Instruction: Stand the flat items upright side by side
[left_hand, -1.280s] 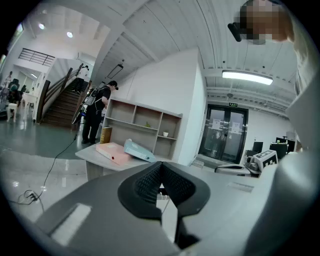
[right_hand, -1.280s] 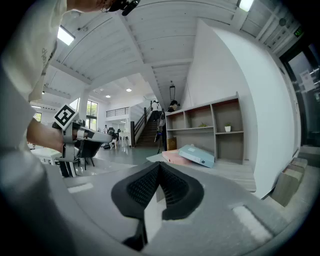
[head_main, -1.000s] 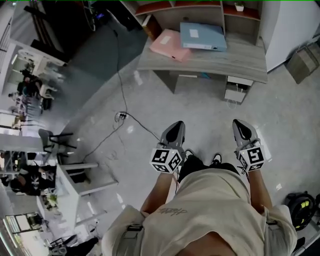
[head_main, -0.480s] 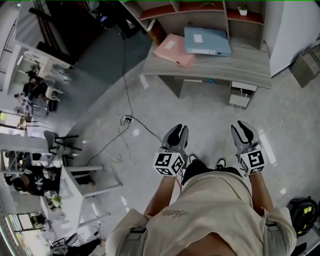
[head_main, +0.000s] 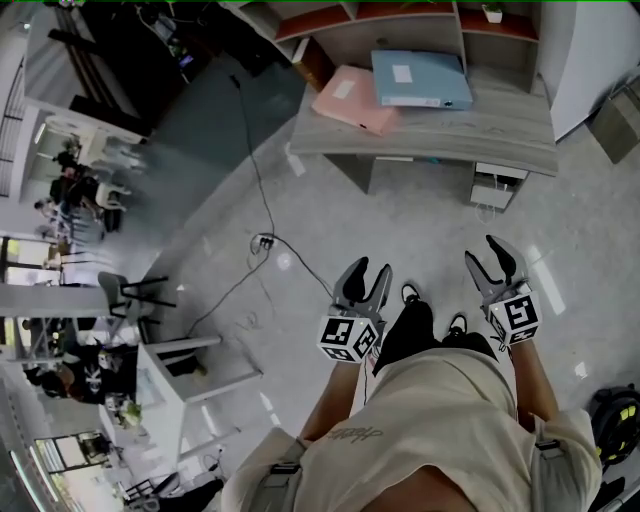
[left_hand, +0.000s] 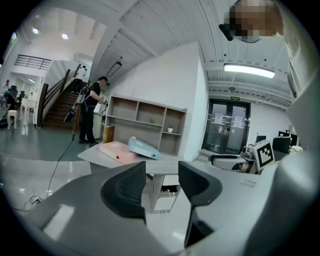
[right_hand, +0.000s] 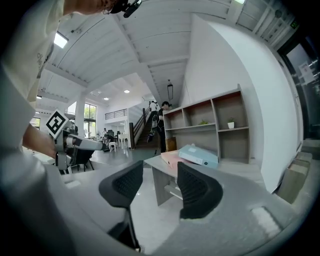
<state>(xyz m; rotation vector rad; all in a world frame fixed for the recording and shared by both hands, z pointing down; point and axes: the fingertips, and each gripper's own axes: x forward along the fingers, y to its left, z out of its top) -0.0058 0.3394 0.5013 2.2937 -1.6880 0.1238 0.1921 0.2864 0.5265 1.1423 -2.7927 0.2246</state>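
- A pink folder and a blue folder, the 2 flat items, are lying flat on a grey desk at the 12 o'clock end of the head view.
- The blue folder is sitting at 3 o'clock of the pink folder, touching it; in the left gripper view it is tilting, with 1 edge resting on the pink one.
- Neither folder is standing upright.
- An open shelf unit is rising at the desk's far edge, at 12 o'clock of both folders.
- A small drawer unit is sitting under the desk at its 3 o'clock end.
- The left gripper is hanging over the floor, well apart from the desk, at 6 o'clock of the pink folder; its jaws have just been opening and are standing apart with nothing between them.
- The right gripper is hanging at 3 o'clock of the left one, also well short of the desk; its jaws have just been opening too and are gaping on empty air.
- A black cable is trailing across the floor at 10 o'clock of the left gripper.
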